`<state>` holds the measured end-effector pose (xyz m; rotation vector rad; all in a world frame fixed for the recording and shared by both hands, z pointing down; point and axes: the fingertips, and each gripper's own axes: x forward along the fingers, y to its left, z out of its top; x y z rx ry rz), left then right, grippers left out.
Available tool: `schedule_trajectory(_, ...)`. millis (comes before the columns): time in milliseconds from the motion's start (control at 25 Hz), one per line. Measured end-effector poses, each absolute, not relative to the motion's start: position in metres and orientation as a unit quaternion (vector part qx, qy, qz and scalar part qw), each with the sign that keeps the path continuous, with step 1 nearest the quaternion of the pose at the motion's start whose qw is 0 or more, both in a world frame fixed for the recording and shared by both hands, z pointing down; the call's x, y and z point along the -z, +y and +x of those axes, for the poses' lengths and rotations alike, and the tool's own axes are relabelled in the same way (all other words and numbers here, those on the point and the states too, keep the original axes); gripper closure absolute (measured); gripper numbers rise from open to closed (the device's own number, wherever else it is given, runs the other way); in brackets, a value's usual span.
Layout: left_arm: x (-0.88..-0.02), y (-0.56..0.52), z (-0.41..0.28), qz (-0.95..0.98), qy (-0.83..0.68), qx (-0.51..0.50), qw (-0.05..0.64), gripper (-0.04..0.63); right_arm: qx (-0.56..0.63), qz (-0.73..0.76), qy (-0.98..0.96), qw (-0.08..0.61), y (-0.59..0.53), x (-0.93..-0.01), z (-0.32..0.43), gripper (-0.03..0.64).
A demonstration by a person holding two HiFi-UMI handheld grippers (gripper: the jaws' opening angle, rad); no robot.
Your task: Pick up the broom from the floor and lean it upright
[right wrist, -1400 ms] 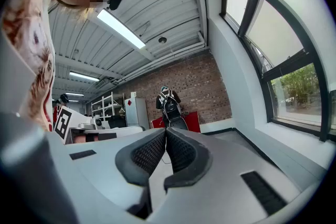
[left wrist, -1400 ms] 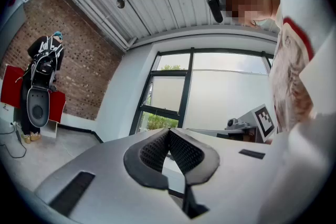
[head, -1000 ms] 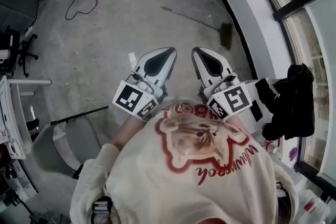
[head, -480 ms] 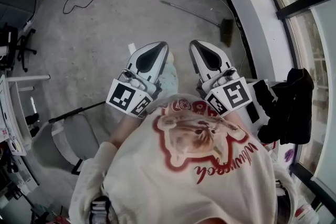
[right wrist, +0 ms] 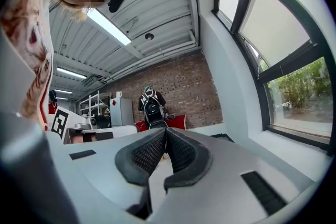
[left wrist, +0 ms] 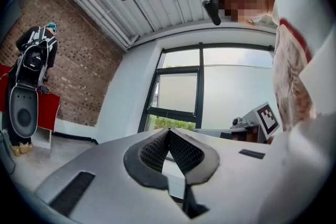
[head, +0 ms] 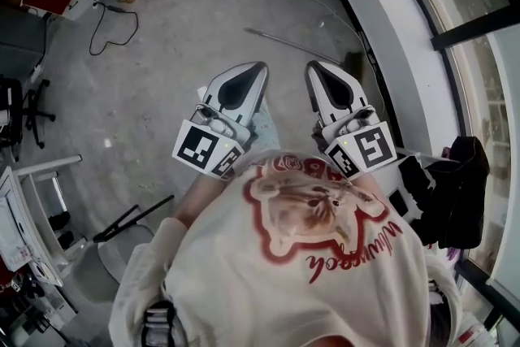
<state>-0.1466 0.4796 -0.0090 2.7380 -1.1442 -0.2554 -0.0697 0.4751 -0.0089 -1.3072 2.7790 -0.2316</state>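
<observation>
Holding my left gripper (head: pixel 258 71) and right gripper (head: pixel 317 71) clenched and empty, I am facing the broom (head: pixel 296 43), which is lying slantwise at upper centre-right, nearer my right.

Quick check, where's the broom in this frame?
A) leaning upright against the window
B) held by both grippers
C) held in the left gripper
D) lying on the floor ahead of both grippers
D: the broom lies flat on the floor beyond the tips of the left gripper and the right gripper, and both have their jaws together on nothing.
</observation>
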Motion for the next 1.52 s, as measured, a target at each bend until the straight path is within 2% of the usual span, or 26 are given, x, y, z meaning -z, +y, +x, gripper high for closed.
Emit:
schedule_trajectory(280,0.034,0.317,-0.177,0.932,-0.35,0.079,0.049,0.577,0.055,-0.448,0.892,0.035,0.324,0.032,-0.107,0.592)
schedule_trajectory(520,0.033,0.232,-0.176,0.94,-0.331,0.071,0.045,0.577,0.054,-0.455,0.888,0.042,0.239,0.028,-0.115,0.592)
schedule_trajectory(960,0.019,0.166,-0.19,0.937,-0.341,0.065,0.048,0.577,0.067,-0.439,0.895,0.045,0.17,0.015,-0.134,0.592)
schedule_trajectory(1520,0.019,0.082,-0.182,0.906,-0.41,0.086,0.064,0.577,0.077,-0.408,0.908,0.049,0.08,0.022,-0.1,0.592)
